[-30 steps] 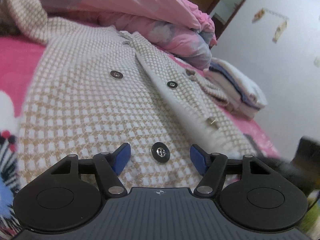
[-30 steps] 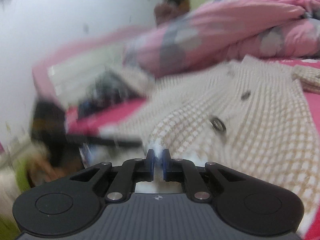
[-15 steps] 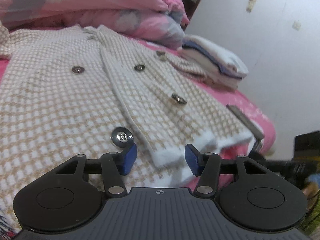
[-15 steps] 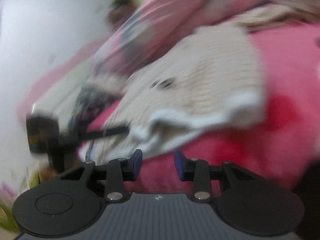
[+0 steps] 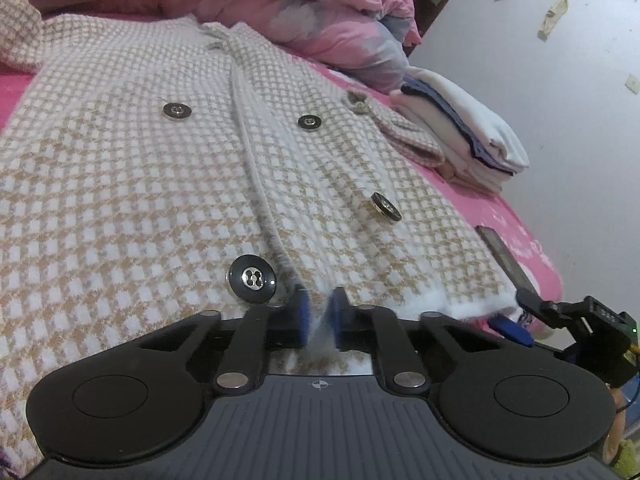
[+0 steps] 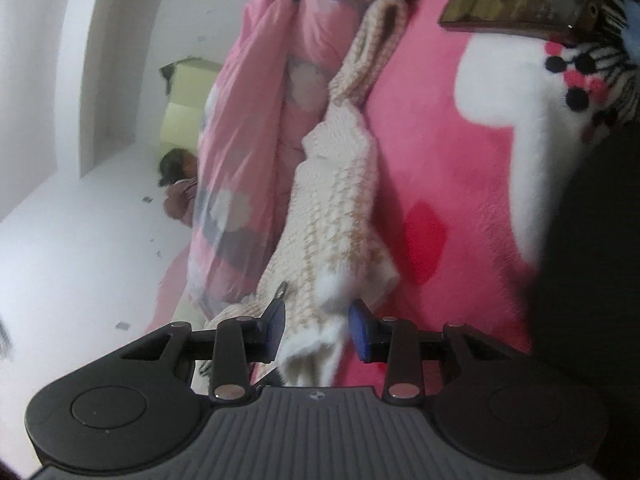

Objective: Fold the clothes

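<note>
A beige and white checked coat (image 5: 160,200) with dark buttons lies flat, front up, on the pink bed. My left gripper (image 5: 318,318) is shut on its white hem at the front opening, just right of a large black button (image 5: 252,279). In the right wrist view the picture is rolled on its side, and the coat (image 6: 332,208) runs away from me. My right gripper (image 6: 316,330) stands open with the fluffy white hem corner between its blue pads (image 6: 360,334). It also shows in the left wrist view, where the right gripper (image 5: 520,314) is at the hem's far right corner.
A heaped pink quilt (image 5: 280,0) lies behind the coat. A folded stack of clothes (image 5: 472,136) sits at the right beside a sleeve. A dark flat strip (image 5: 504,256) lies by the bed's edge. A dark board (image 6: 520,0) rests on the pink blanket (image 6: 440,160).
My left jaws have closed on the hem by the front opening. My right gripper has opened, rolled onto its side and come down to the hem's corner.
</note>
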Available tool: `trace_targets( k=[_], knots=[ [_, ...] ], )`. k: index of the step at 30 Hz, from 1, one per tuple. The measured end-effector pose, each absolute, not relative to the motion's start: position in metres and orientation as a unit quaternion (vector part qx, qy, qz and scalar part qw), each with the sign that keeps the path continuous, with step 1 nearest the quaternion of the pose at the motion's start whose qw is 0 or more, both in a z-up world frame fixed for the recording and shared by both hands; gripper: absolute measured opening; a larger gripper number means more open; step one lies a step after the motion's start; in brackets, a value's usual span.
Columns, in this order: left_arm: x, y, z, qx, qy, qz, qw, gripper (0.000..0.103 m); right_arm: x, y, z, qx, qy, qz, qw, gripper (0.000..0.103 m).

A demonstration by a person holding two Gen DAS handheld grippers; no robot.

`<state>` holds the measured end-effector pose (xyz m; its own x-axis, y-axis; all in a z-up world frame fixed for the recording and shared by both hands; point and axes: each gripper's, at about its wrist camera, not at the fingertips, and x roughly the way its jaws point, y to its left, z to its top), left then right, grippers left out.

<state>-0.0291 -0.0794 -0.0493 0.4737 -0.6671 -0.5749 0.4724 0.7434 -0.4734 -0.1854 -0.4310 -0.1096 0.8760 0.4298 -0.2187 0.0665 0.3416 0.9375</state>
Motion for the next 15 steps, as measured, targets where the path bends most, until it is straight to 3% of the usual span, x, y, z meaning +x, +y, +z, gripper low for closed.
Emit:
trace_targets(
  k=[8, 15],
  knots=[
    [-0.024, -0.065, -0.029, -0.182, 0.374, -0.345, 0.841, 0.002, -0.203, -0.444, -0.094, 0.522, 0.201, 0.078, 0.825, 0.038],
    [-0.014, -0.056, -0.011, -0.250, 0.371, -0.364, 0.817, 0.002, -0.198, -0.388, -0.075, 0.306, 0.260, 0.027, 0.916, 0.038]
  ],
)
